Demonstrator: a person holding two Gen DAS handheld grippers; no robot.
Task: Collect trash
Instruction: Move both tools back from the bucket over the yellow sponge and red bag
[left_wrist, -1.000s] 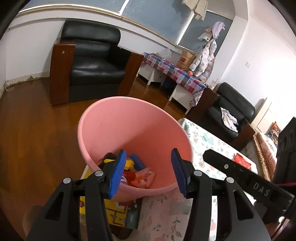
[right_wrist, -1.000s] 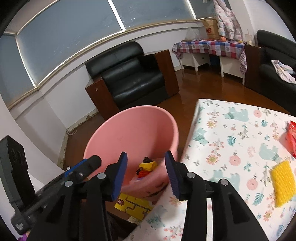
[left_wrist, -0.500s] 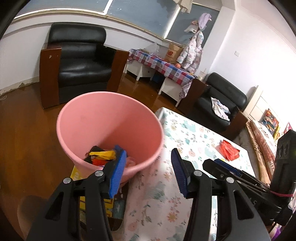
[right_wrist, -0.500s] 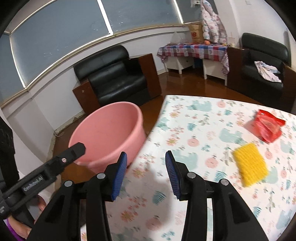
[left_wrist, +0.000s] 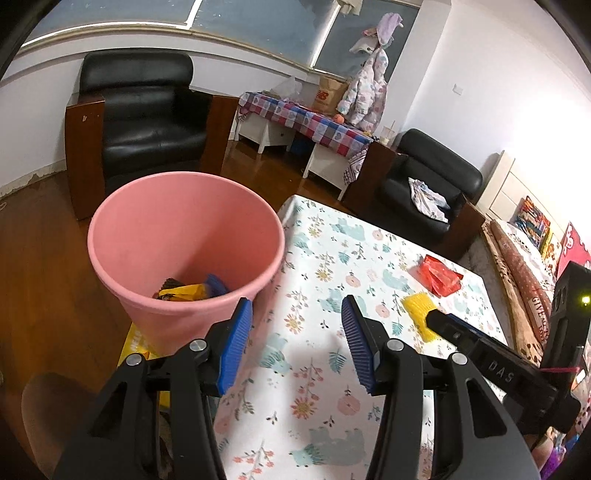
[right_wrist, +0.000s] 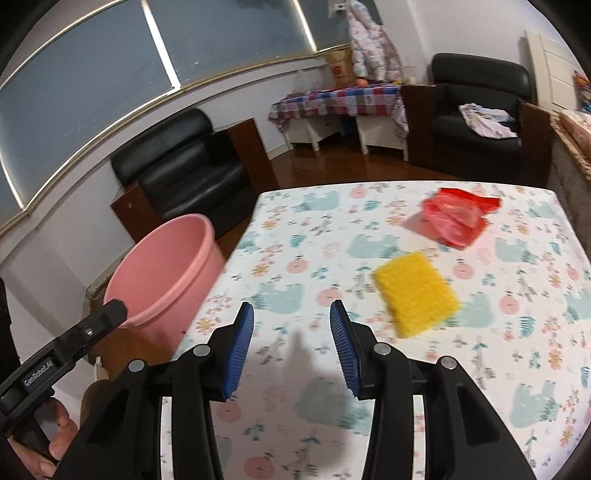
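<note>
A pink bucket (left_wrist: 177, 236) stands on the floor beside the table's left edge, with yellow and dark wrappers (left_wrist: 184, 291) at its bottom. On the floral tablecloth (right_wrist: 295, 288) lie a yellow sponge (right_wrist: 415, 293) and, farther back, a crumpled red plastic bag (right_wrist: 458, 218). My left gripper (left_wrist: 295, 332) hovers open over the table's near left corner, next to the bucket, with nothing between its pads. My right gripper (right_wrist: 291, 339) is also open and empty, above the cloth, the sponge ahead to its right. The bucket (right_wrist: 162, 273) shows at left in the right wrist view.
A black armchair (left_wrist: 140, 114) stands behind the bucket, a second one (left_wrist: 424, 184) beyond the table's far edge. A checked-cloth side table (left_wrist: 306, 125) lines the back wall. A yellow box (left_wrist: 138, 343) lies under the bucket. A person's hand (right_wrist: 48, 443) holds the left gripper handle.
Both grippers swung right, away from above the bucket to over the table. The sponge and red bag came into fuller view. Neither gripper's jaw gap changed.
</note>
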